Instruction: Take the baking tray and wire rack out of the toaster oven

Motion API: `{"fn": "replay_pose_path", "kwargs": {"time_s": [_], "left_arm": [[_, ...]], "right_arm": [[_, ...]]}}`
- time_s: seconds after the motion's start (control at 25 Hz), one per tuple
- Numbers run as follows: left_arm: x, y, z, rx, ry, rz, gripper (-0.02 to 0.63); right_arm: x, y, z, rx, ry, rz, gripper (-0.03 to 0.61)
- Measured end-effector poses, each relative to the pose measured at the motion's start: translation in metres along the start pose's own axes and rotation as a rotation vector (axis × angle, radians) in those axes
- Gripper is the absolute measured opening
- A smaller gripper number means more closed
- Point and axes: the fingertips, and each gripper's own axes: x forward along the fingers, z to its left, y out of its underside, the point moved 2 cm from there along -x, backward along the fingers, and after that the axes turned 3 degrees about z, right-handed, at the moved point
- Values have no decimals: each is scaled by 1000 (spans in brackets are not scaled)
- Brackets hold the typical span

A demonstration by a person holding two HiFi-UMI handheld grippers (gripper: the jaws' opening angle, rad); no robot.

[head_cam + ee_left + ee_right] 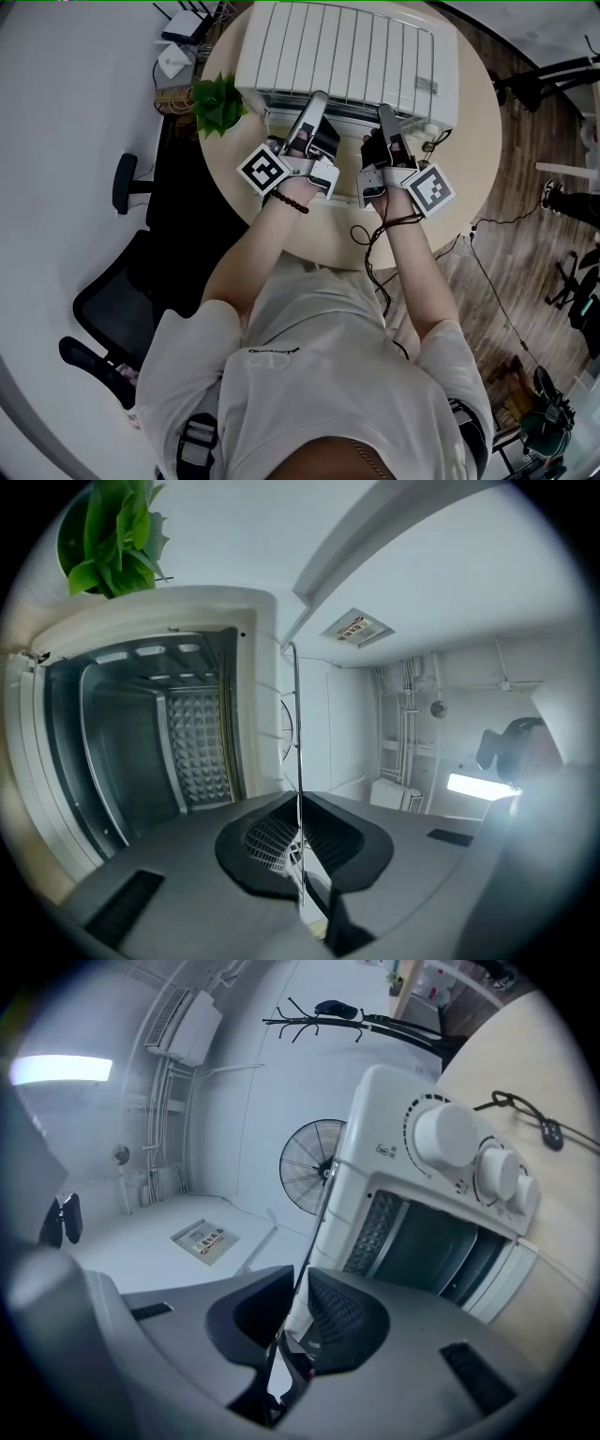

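One oven (342,56) on the round surface (469,187), cavity (141,752) open. Two tongs side by side at the oven's front. One rack (296,724), seen edge-on as a thin wire, out in front of the oven and not inside the cavity. Left tongs (298,832) clamped tight on that wire. Right tongs (292,1321) narrow, rack wire between the pads, lying against one pad with a sliver of gap at the other. Two knobs (448,1133) in plain sight at the oven's right end. One plant (220,101) just beside the oven's left corner. One cable (525,1115) on the surface right of the oven. One fan (312,1168) beyond the oven. One black chair (122,309) left of the oven, off the surface.
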Motion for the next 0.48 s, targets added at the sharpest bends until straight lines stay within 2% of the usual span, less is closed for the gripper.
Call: {"fn": "replay_pose_path", "kwargs": {"time_s": [0.12,0.2,0.36,0.48], "left_arm": [[-3,-1,0,-10,-4,-26,30],[-6,0,-2,-7,5,-31,71],[-7,1,-10,17,38,-33,162],[-6,3,-15,19,28,-21,229]], "right_arm": [[-3,5,-5,32,-7,4,110],[-5,8,-6,45,-18,6,139],[-8,10,-6,26,-29,8,143],[-6,9,-6,22,-24,12,143]]}}
